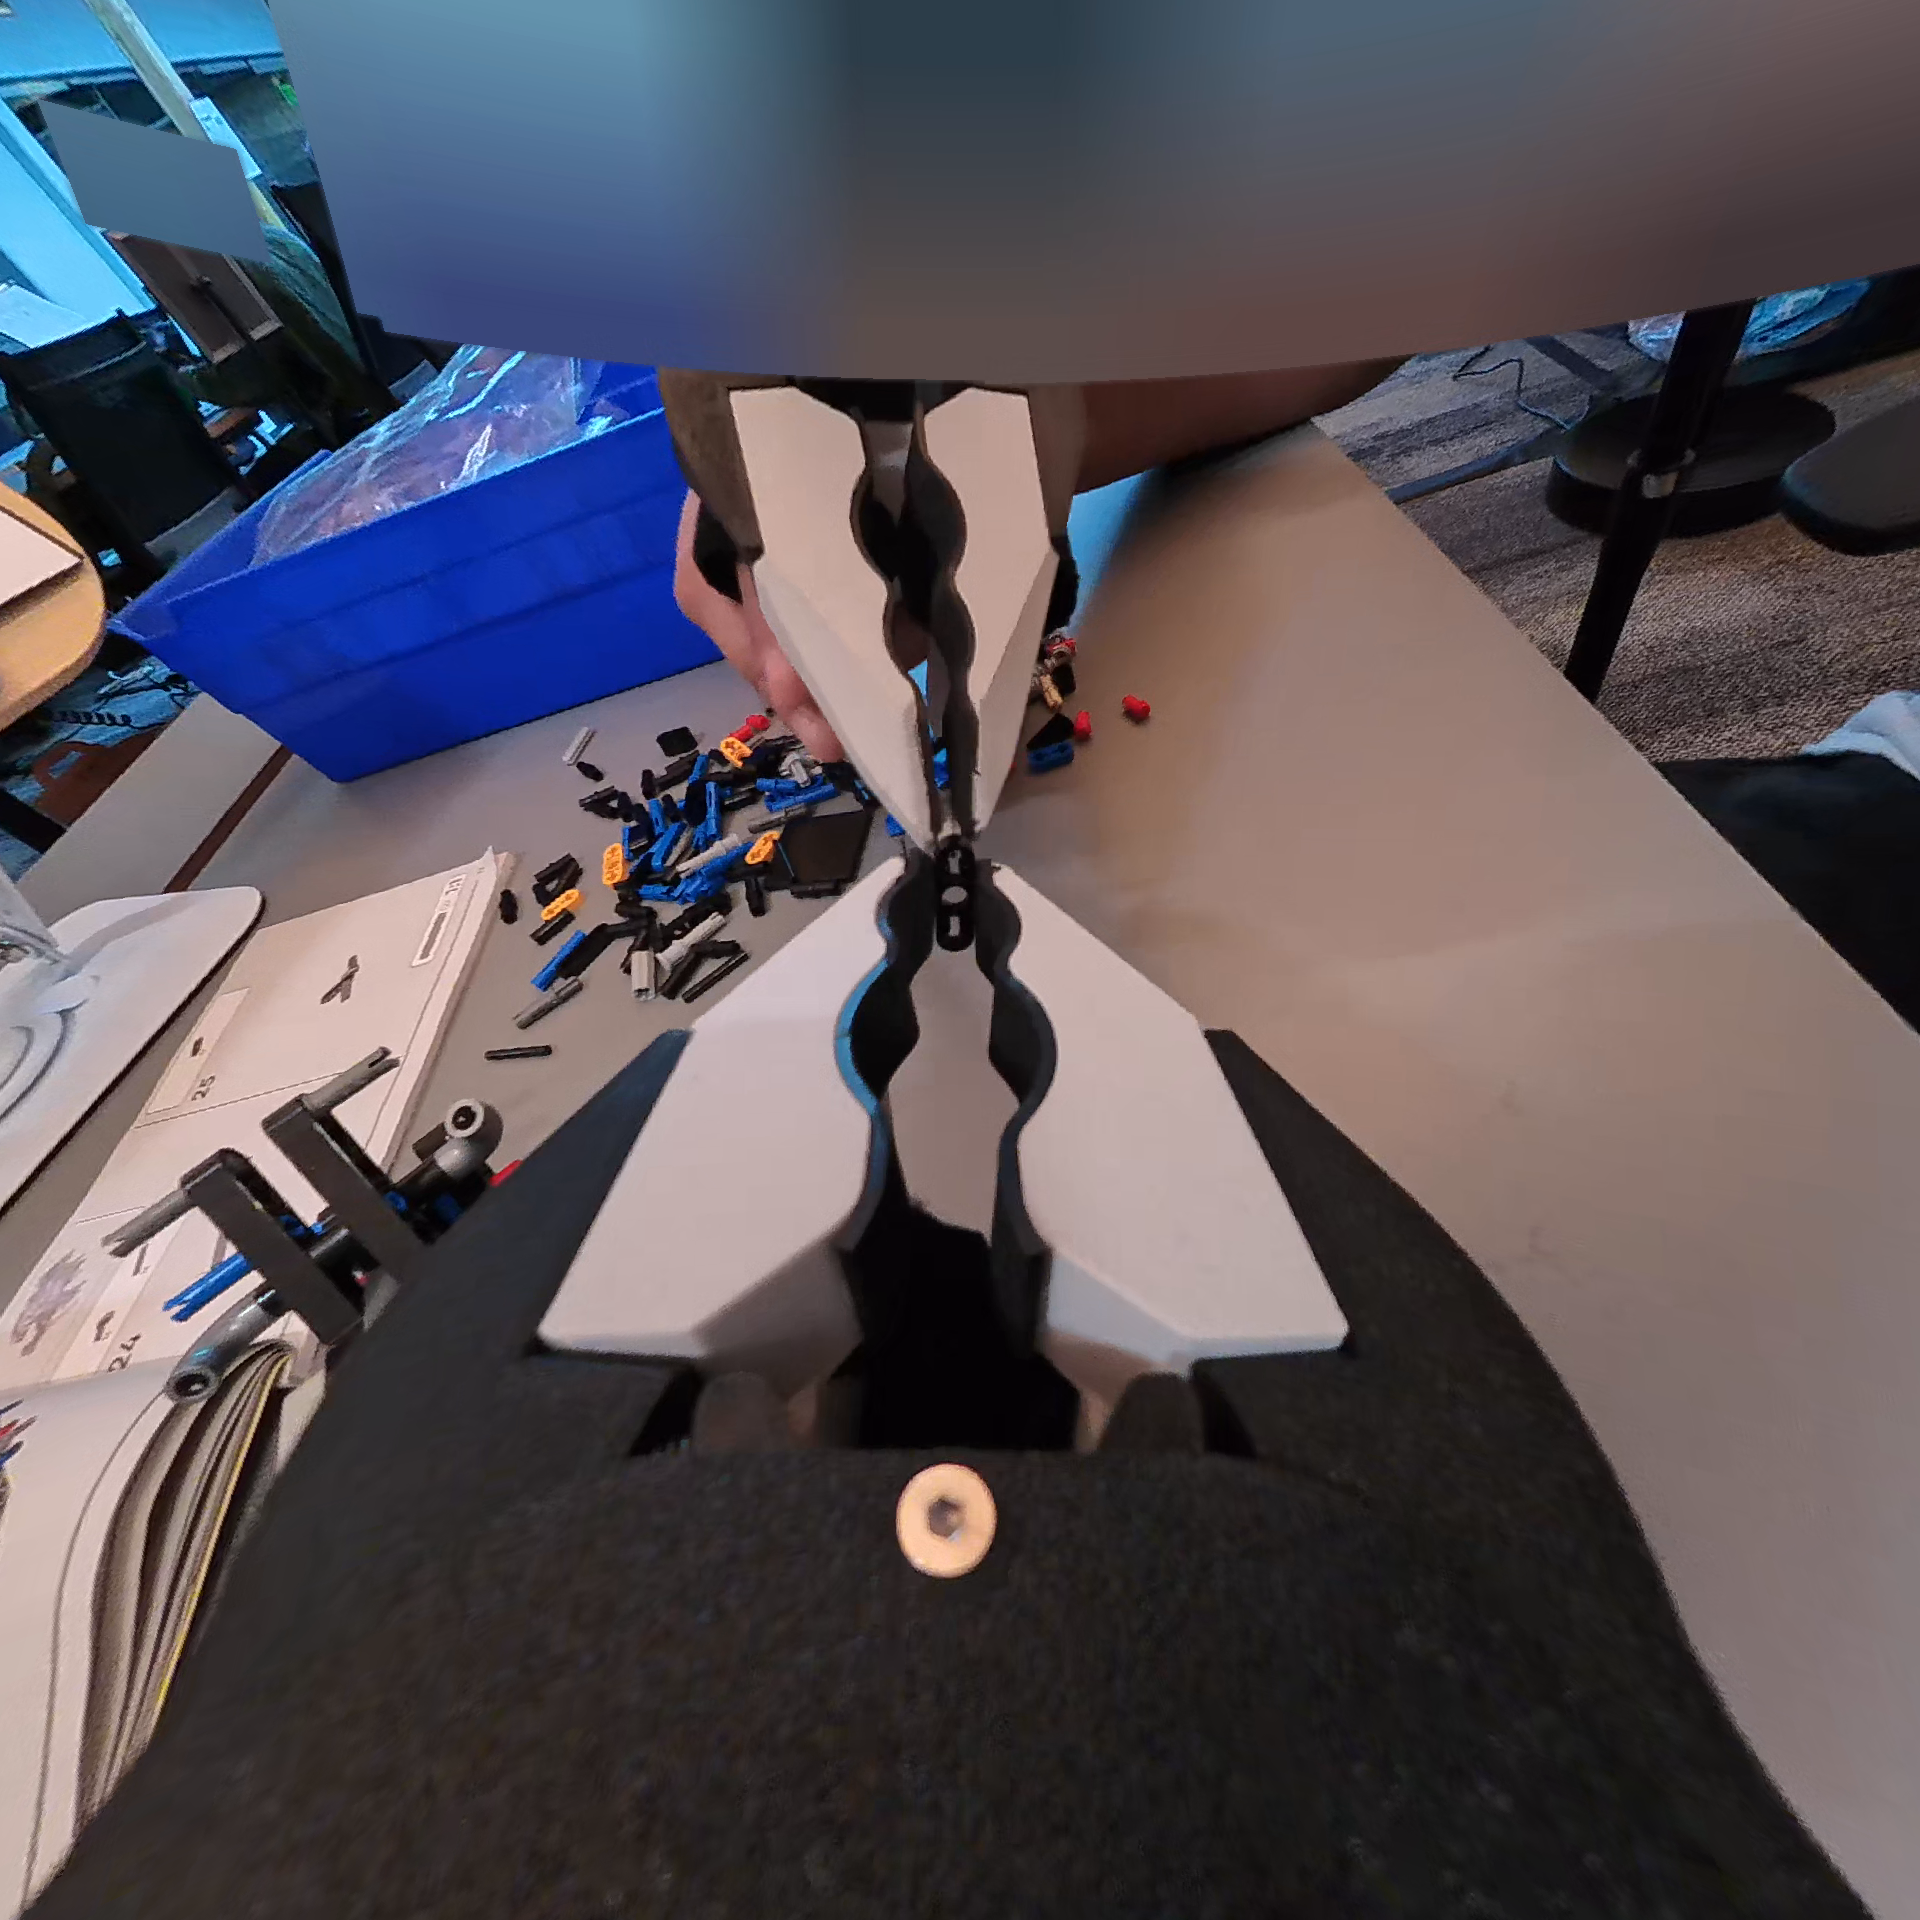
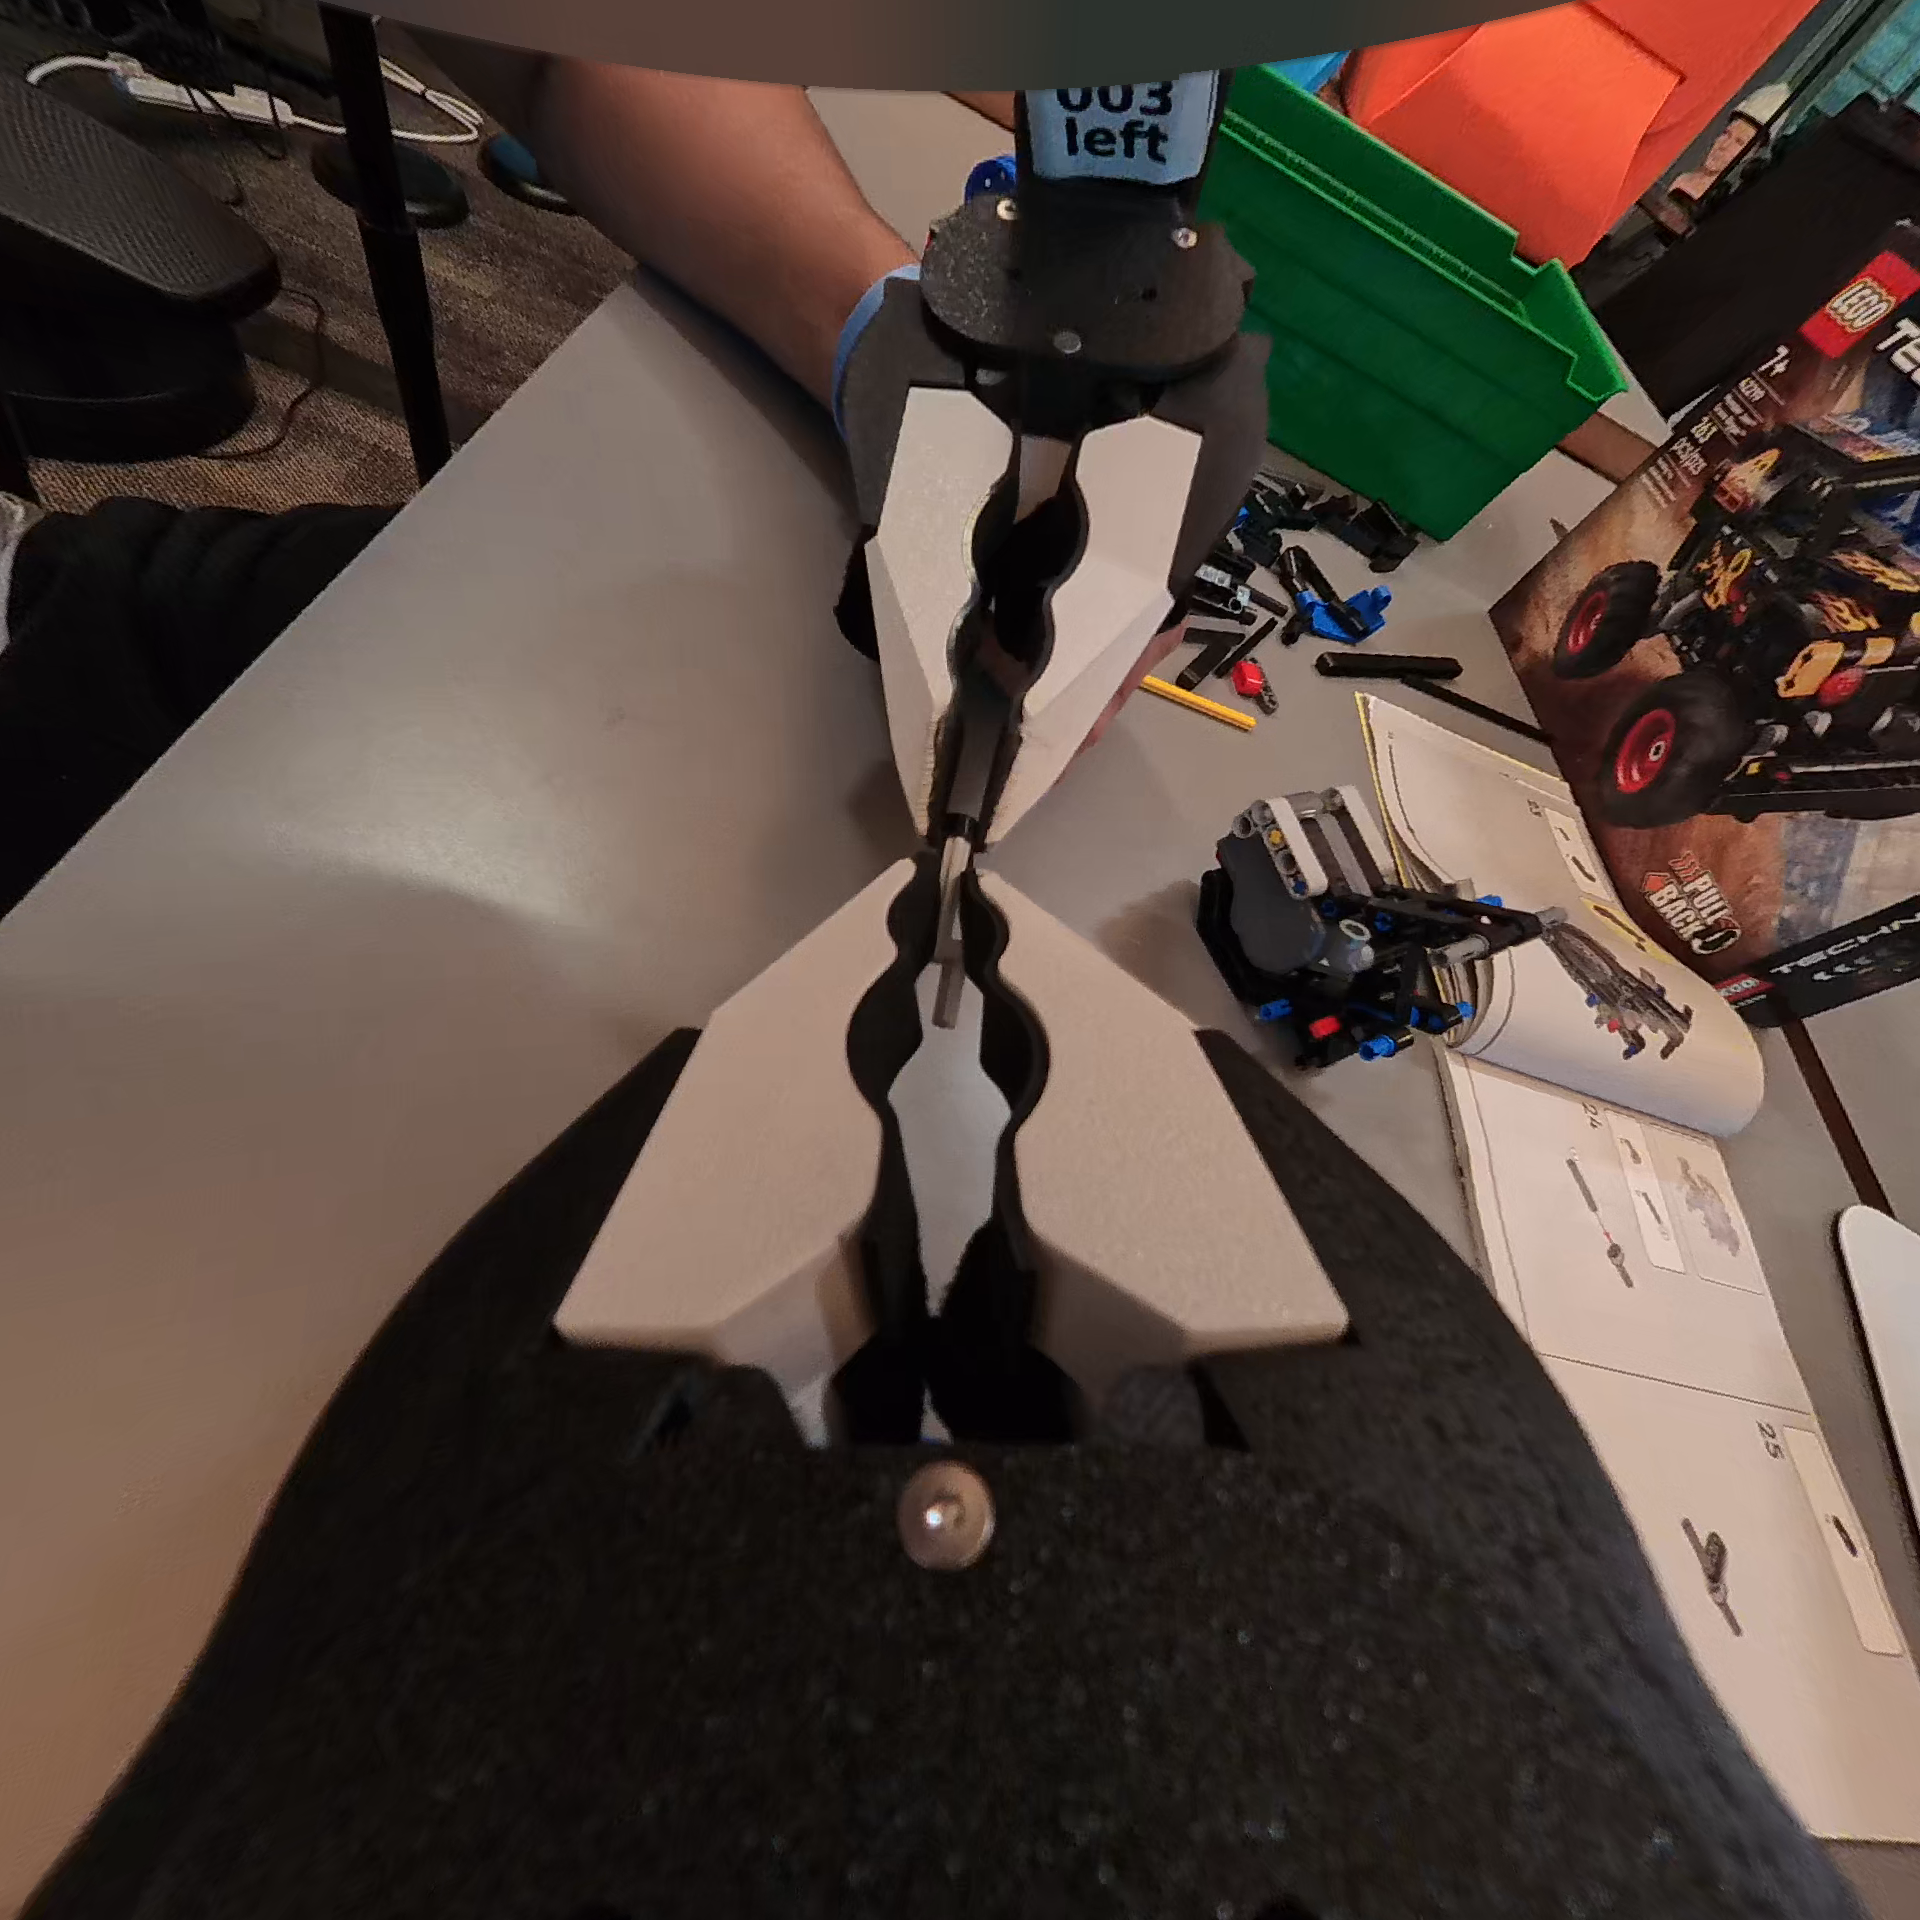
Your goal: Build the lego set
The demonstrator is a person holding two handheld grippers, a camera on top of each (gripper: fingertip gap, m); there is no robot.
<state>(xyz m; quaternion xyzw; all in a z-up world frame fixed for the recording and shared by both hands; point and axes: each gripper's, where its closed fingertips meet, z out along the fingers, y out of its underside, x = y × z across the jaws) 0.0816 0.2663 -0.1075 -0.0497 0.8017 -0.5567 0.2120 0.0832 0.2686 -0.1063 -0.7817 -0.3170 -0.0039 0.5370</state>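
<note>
My left gripper is shut on a small black beam with holes, held above the grey table. My right gripper meets it tip to tip from the far side. In the right wrist view, my right gripper is shut on a short grey axle. The axle's far end touches the black piece in the left gripper. The partly built dark model lies on the open instruction booklet; it also shows in the left wrist view.
A pile of loose black, blue, orange and red pieces lies beside a blue bin. More pieces lie by a green bin. The set's box stands at the right. The table edge runs close on the person's side. The grippers are tip to tip, or close to it.
</note>
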